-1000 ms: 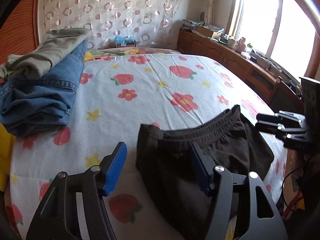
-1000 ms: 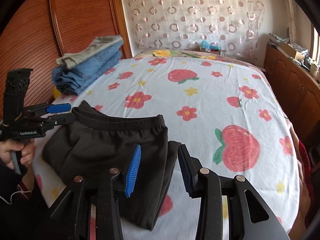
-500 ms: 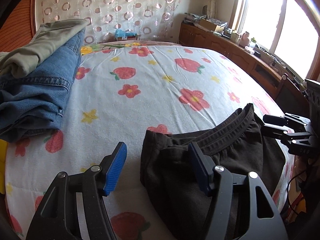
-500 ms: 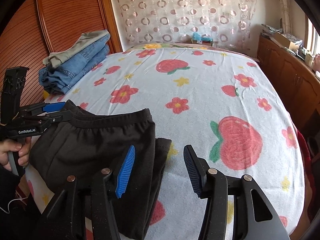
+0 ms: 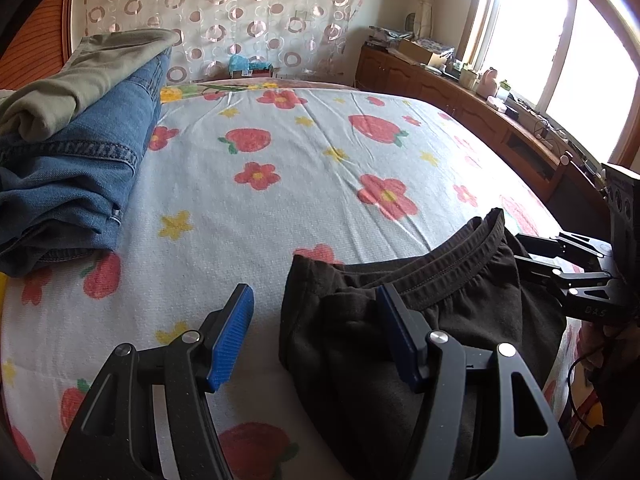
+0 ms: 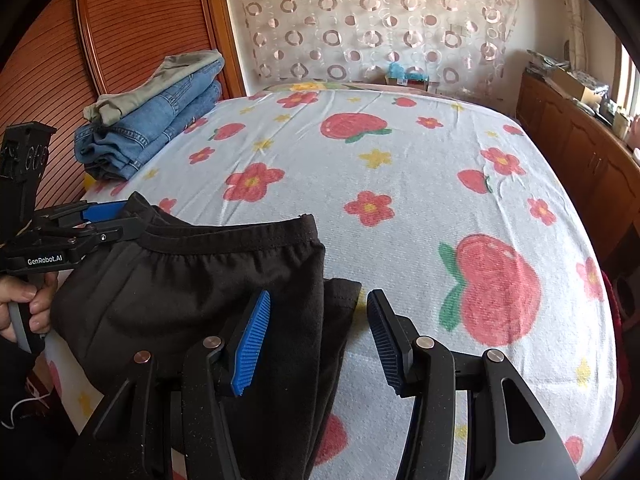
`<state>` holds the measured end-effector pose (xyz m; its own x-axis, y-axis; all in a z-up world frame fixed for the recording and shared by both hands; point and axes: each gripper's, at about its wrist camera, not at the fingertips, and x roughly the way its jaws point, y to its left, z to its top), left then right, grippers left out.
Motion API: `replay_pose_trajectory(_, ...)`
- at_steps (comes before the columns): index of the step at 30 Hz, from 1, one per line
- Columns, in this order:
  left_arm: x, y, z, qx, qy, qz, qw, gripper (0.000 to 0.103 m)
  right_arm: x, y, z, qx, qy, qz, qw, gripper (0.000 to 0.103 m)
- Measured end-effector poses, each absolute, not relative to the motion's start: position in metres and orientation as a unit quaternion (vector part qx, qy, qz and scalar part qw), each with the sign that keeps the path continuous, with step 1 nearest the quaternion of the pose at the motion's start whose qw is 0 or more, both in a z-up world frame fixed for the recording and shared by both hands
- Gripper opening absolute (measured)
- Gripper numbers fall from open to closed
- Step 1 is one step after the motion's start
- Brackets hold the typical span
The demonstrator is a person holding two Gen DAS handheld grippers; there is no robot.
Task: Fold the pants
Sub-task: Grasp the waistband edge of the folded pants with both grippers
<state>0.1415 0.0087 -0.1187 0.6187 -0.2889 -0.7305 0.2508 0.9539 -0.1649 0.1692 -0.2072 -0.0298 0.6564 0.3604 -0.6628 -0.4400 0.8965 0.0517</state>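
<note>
Black pants (image 5: 420, 320) lie folded at the near edge of the bed, waistband toward the far side; they also show in the right wrist view (image 6: 192, 292). My left gripper (image 5: 316, 336) is open over the pants' left edge and holds nothing. It shows in the right wrist view (image 6: 108, 220) at the waistband's left end. My right gripper (image 6: 316, 340) is open over the pants' right edge and holds nothing. It shows in the left wrist view (image 5: 524, 250) beside the waistband's right end.
A stack of folded blue jeans (image 5: 68, 184) and olive pants (image 5: 80, 84) sits at the bed's left side, also in the right wrist view (image 6: 152, 128). The flowered sheet (image 5: 280, 168) stretches beyond. A wooden cabinet (image 5: 500, 120) runs along the right wall.
Both grippers have moved forward and a little lower toward the pants, staying open. The pants have not visibly moved.
</note>
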Motion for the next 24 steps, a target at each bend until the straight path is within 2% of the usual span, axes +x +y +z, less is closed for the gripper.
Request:
replay_pose_trajectory(6, 0.141, 0.010, -0.118, -0.023, 0.409, -0.151, 0.900, 0.065, 0.170, -0.206, -0.030, -0.055, 0.350, 0.224, 0.908, 0.046)
replay_pose_trajectory(10, 0.141, 0.010, -0.119, -0.023, 0.409, -0.151, 0.900, 0.065, 0.170, -0.204, -0.030, -0.054, 0.349, 0.231, 0.907, 0.034)
replay_pose_trajectory(12, 0.141, 0.010, -0.118, -0.026, 0.409, -0.158, 0.898, 0.058, 0.169, -0.203, -0.031, -0.051, 0.349, 0.243, 0.904, 0.026)
replay_pose_trajectory(15, 0.139, 0.008, -0.118, -0.029, 0.409, -0.174, 0.895, 0.046, 0.168, -0.203, -0.031, -0.049, 0.349, 0.250, 0.902, 0.020)
replay_pose_trajectory(17, 0.137, 0.006, -0.117, -0.036, 0.408, -0.192, 0.892, 0.024, 0.168, -0.203, -0.032, -0.045, 0.350, 0.255, 0.900, 0.016)
replay_pose_trajectory(20, 0.135, 0.001, -0.113, -0.034, 0.407, -0.199, 0.891, 0.016, 0.167, -0.204, -0.031, -0.044, 0.348, 0.261, 0.899, 0.013)
replay_pose_trajectory(24, 0.124, -0.002, -0.096, -0.029, 0.385, -0.204, 0.900, 0.015, 0.161, -0.209, -0.025, -0.033, 0.337, 0.262, 0.904, 0.012)
